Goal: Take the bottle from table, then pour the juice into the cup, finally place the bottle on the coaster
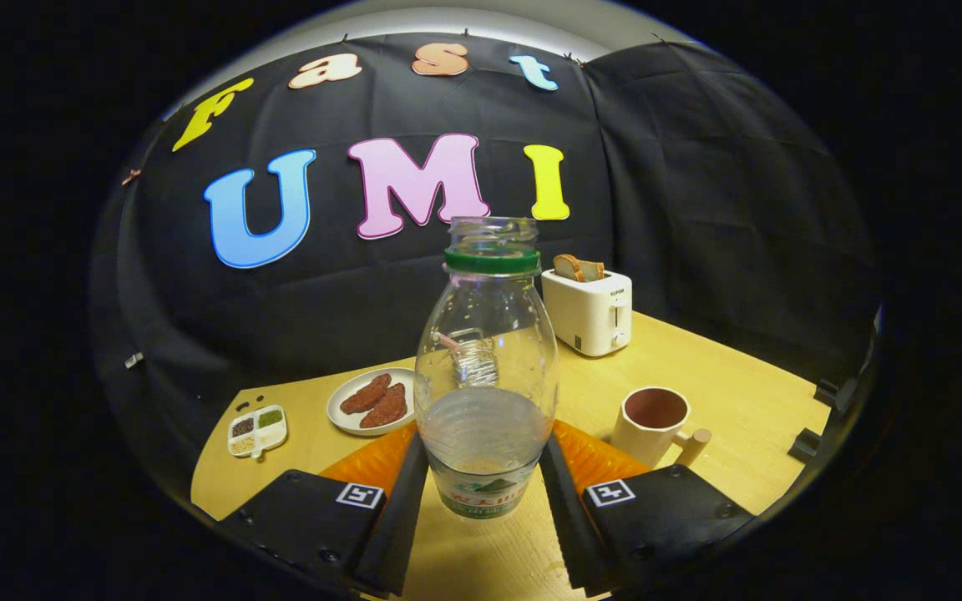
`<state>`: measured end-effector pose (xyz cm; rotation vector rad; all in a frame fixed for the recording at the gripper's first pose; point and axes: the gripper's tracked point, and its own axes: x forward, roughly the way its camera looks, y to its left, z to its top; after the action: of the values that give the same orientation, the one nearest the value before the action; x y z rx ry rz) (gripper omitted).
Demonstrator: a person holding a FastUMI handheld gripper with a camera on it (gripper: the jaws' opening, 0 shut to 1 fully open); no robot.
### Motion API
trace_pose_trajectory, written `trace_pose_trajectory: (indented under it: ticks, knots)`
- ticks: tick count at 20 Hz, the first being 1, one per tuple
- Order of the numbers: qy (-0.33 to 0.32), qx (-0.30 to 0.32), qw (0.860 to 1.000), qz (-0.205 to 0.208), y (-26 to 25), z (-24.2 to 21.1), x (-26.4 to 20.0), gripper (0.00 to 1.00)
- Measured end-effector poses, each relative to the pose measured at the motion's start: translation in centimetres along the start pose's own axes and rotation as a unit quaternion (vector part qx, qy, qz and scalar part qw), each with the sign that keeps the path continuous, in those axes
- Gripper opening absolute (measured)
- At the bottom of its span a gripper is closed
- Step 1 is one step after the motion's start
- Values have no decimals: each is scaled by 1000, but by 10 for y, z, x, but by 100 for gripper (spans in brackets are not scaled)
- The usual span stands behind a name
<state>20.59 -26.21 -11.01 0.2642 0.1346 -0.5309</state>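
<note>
Bottle dead centre of the frame, upright, cap off, green ring round the neck, a little clear liquid in the bottom half. Sat right between the 2 fingers of the gripper, which look closed in against its lower sides on both flanks, so gripped by the look of it. Can't tell for sure whether lifted or resting on the table.

Progress-wise: grab looks done or as good as done, step 1 of 3. Pour not started, judging by the upright bottle and the cup at lower right of centre looking empty inside. Left to do: tip into that cup, then park the bottle on the coaster, the orange thing poking out behind the fingers either side of the bottle.

Writing: green label low on the bottle, too small and warped to read. Toaster upper right of the bottle, bread sticking out, some brand text on the front but too tiny to trust. Square black-and-white markers on the gripper body, no words.
</note>
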Motion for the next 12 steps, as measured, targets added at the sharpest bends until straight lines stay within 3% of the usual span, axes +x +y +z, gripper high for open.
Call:
trace_pose_trajectory:
  ticks: [9,12]
  knots:
    - [-37,-19,999,-7,4,2,94,73]
    - [-19,-38,999,-6,2,-16,115,73]
